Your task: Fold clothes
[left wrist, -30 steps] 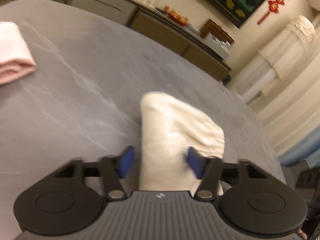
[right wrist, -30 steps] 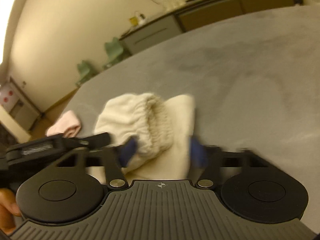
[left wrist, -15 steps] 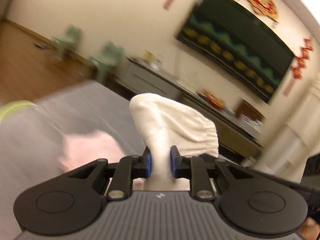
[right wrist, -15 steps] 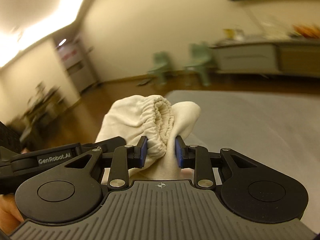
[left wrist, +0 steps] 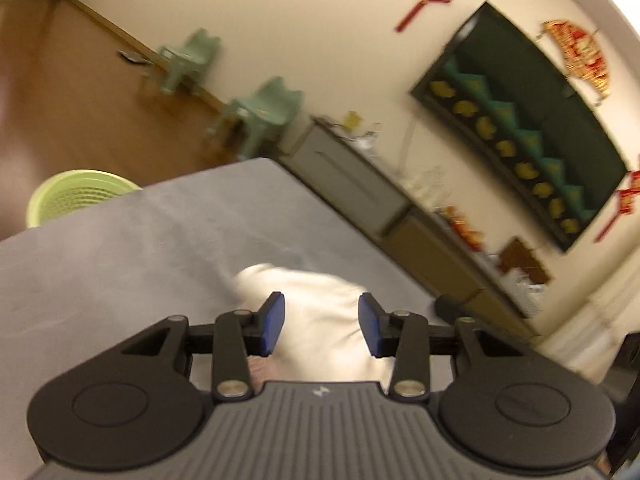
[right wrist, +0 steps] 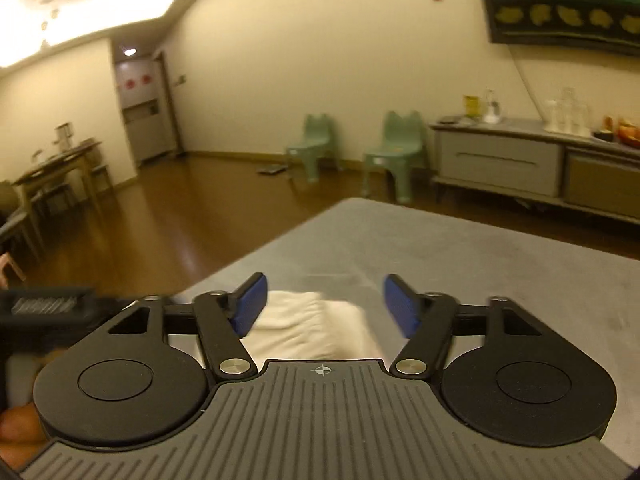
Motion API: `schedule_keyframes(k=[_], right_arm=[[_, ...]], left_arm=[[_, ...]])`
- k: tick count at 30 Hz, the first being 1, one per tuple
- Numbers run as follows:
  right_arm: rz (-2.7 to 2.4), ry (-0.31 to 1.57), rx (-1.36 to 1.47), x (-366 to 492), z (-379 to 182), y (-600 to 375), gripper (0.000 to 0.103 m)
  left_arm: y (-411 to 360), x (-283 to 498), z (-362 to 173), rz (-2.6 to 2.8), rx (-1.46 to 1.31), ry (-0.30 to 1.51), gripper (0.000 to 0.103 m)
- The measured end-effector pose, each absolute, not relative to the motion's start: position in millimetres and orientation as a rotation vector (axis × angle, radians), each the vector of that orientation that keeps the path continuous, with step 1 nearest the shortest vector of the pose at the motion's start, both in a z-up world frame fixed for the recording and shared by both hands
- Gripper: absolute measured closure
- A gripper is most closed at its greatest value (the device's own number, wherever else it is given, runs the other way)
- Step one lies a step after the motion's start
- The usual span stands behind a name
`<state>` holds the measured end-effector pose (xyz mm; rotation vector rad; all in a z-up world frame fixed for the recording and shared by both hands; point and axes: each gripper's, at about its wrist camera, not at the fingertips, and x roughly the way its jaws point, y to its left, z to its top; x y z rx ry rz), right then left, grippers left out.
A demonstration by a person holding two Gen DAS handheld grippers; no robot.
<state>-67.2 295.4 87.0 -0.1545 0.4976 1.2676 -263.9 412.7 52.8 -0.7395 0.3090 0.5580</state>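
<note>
Now both tongs are letting go of the white garment.
Left tongs (left wrist: 321, 325) and right tongs (right wrist: 323, 306) are opening, blue pads clear of the folded white garment (right wrist: 316, 330) lying between them on the grey worktop (left wrist: 120, 248); its far-left corner is near, with bare surface to the right.

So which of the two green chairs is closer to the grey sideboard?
The right-hand green chair, standing just beside the grey sideboard; the other green chair stands further left along the wall.
</note>
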Motion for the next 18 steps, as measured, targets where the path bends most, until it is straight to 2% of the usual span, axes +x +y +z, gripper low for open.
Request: schedule_keyframes(k=[2, 4, 6, 13, 14, 16, 18], right_arm=[[1.246, 0.564, -0.25, -72.5, 66.4, 315.1, 0.071], [1.219, 0.632, -0.346, -77.2, 45.2, 334.7, 0.073], [1.193, 0.686, -0.367, -73.7, 21.7, 343.2, 0.069], [1.192, 0.695, -0.348, -69.0, 17.2, 345.6, 0.066], [1.191, 0.701, -0.345, -66.9, 18.2, 345.9, 0.061], [1.198, 0.703, -0.353, -67.8, 30.4, 344.5, 0.058], [1.201, 0.67, -0.292, -68.8, 53.9, 325.7, 0.05]], left_arm=[[423.3, -245.8, 38.0, 0.556, -0.731, 0.374, 0.066], [432.1, -228.3, 19.1, 0.569, -0.718, 0.447, 0.07], [435.9, -221.4, 2.4, 0.592, -0.695, 0.488, 0.07], [438.2, -220.1, -0.2, 0.582, -0.683, 0.521, 0.07], [439.0, -216.1, 2.0, 0.582, -0.673, 0.524, 0.07], [435.6, -222.5, 16.2, 0.599, -0.676, 0.51, 0.073], [414.3, -249.4, 48.7, 0.58, -0.644, 0.389, 0.071]])
